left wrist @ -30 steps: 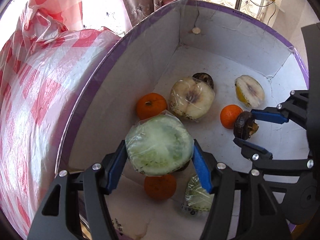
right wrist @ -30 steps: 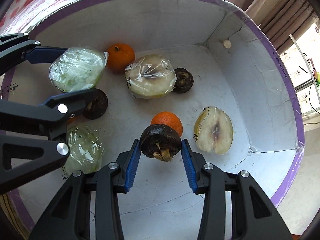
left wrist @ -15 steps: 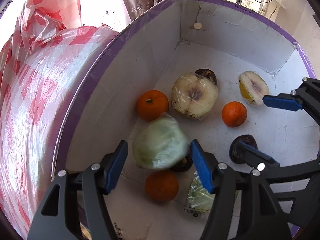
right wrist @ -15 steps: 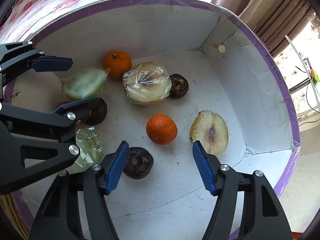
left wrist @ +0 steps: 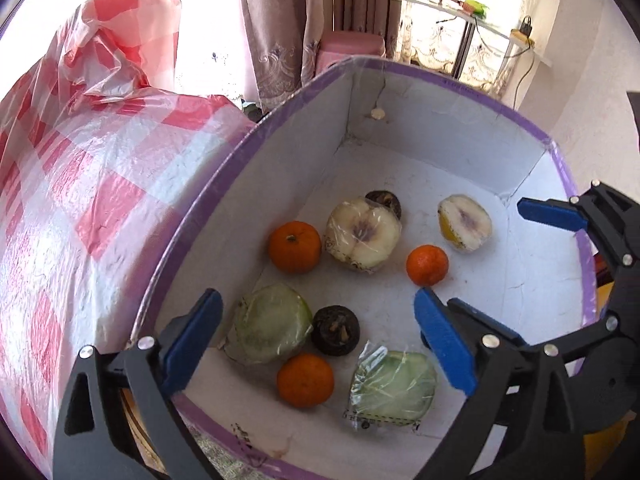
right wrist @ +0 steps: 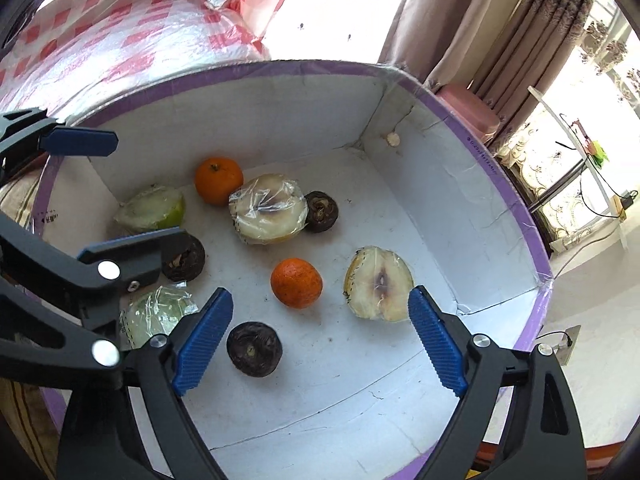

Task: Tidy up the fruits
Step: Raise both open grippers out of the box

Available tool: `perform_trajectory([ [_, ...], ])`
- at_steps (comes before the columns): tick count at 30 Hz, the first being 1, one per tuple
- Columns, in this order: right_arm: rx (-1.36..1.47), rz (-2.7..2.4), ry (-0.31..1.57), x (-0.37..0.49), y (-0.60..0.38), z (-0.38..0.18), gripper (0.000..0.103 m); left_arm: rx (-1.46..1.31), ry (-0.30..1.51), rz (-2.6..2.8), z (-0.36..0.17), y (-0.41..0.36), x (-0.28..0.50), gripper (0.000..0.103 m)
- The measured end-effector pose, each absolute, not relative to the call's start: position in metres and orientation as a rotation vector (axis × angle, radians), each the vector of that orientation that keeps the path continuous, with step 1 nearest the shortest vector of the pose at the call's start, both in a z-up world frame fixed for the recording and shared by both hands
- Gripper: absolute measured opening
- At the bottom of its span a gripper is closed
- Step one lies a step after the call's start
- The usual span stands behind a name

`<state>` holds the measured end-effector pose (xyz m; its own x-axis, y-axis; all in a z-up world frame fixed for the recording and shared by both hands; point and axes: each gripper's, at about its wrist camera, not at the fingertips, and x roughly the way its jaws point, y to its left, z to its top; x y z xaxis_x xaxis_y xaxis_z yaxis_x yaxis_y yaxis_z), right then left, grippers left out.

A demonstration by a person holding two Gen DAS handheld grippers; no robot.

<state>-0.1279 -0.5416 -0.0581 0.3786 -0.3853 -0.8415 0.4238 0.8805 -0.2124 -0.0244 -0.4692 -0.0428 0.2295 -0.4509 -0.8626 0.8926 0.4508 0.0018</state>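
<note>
I'm looking down into a white box [left wrist: 248, 184] with a purple rim; its walls stand high on every side, and the widest bare floor is at the near right, in front of my right gripper [right wrist: 320, 344]. A red-checked plastic sheet [left wrist: 80, 184] presses against the box's outer left wall.

My left gripper [left wrist: 320, 340] has just been opening its jaws; they stand wide and hold nothing. Below and between them lie a wrapped green fruit half [left wrist: 270, 324], a dark round fruit [left wrist: 335, 330] touching it, an orange [left wrist: 305, 379] and a second wrapped green piece [left wrist: 394, 388]. Farther in sit another orange [left wrist: 295, 246] beside a wrapped pale half [left wrist: 362, 236], a dark fruit [left wrist: 384, 203] behind that, a small orange [left wrist: 427, 265] and a second pale half [left wrist: 464, 222].

My right jaws have also just been opening, wide and empty; a dark fruit [right wrist: 254, 349] lies on the floor just inside the left pad, not touching it. Both grippers tilt steeply downward, above the fruit
</note>
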Motion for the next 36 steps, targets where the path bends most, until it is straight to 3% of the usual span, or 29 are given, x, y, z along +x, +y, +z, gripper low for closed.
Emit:
perform_trajectory([
  [17,0.17,-0.7,0.804,-0.176,-0.497,-0.017,0.086,0.214,0.877,-1.052,0.005,-0.358,-0.067,0.097],
  [36,0.261,-0.783,0.734,-0.19,-0.509,-0.008,0.086,0.247,0.776,-1.02,0.013,-0.361,-0.075,0.101],
])
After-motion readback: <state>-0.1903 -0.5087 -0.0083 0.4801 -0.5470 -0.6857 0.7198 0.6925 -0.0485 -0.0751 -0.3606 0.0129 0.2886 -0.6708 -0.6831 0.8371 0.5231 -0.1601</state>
